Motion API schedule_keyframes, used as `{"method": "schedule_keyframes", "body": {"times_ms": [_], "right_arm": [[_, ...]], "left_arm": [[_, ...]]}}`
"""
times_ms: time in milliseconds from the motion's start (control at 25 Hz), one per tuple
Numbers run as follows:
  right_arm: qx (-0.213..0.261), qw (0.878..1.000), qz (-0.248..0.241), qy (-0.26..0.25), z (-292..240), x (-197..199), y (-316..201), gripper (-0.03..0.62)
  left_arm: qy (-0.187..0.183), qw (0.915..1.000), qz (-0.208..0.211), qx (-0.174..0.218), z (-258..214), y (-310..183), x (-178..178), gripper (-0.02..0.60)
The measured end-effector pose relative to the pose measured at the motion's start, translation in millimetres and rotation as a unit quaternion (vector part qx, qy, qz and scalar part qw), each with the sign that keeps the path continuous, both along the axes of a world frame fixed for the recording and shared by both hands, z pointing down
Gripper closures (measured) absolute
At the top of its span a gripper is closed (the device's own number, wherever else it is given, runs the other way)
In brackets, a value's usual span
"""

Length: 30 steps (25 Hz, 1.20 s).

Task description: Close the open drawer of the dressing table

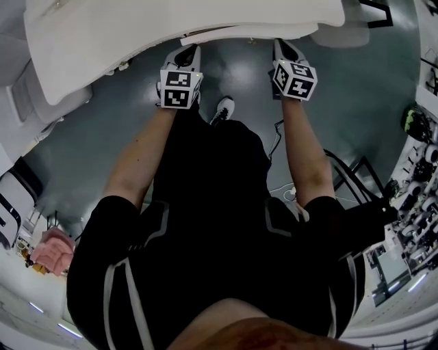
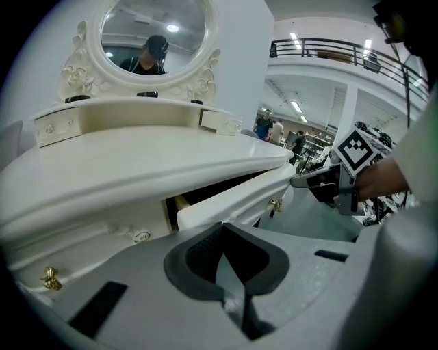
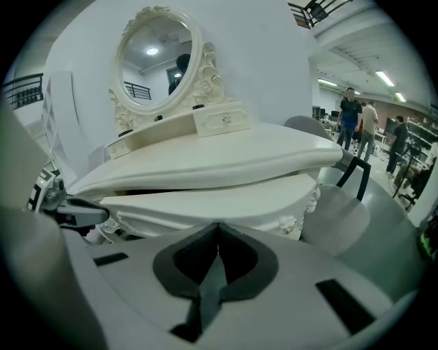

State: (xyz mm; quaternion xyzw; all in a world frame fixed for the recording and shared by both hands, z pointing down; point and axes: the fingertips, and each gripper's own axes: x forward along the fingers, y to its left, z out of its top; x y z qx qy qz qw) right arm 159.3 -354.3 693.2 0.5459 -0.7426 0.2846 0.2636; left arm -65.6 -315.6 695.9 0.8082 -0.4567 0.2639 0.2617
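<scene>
The white dressing table [image 1: 171, 20] fills the top of the head view, with its oval mirror [image 2: 154, 31] above. Its drawer [image 1: 233, 34] stands slightly out, leaving a dark gap [image 2: 212, 188] under the table top. My left gripper [image 1: 189, 49] is shut, its tips at the drawer front [image 2: 233, 202] towards the left. My right gripper [image 1: 282, 45] is also shut, with nothing in it, at the drawer front [image 3: 219, 202] towards the right. Each gripper sees the other: the right gripper [image 2: 321, 184] and the left gripper [image 3: 75, 208].
A grey chair [image 3: 342, 212] stands just right of the table. Shelves crowded with small items [image 1: 417, 205] run along the right. White furniture [image 1: 27, 102] stands at the left. People [image 3: 356, 113] walk far behind. Grey floor [image 1: 239, 75] lies under the table.
</scene>
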Motion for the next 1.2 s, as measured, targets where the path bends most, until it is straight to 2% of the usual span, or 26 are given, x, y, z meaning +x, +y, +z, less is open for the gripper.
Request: {"method": "schedule_keyframes", "body": {"times_ms": [360,920,1200], "right_arm": [[0.015,1.000,0.006,-0.005,0.5,-4.6,-21.3,0.588],[0.039,0.999,-0.004,0.000,-0.7,-10.7,-49.0,0.588],[0.036,0.999,-0.008,-0.031,-7.0,-16.6,-44.5,0.588]], "left_arm": [[0.006,1.0000,0.002,0.006,-5.6,1.4,-4.7,0.577],[0.015,0.9992,-0.025,0.027,-27.2,5.8,-18.7,0.577],[0.015,0.9991,-0.016,0.036,-41.4,11.0,-17.3,0.577]]}}
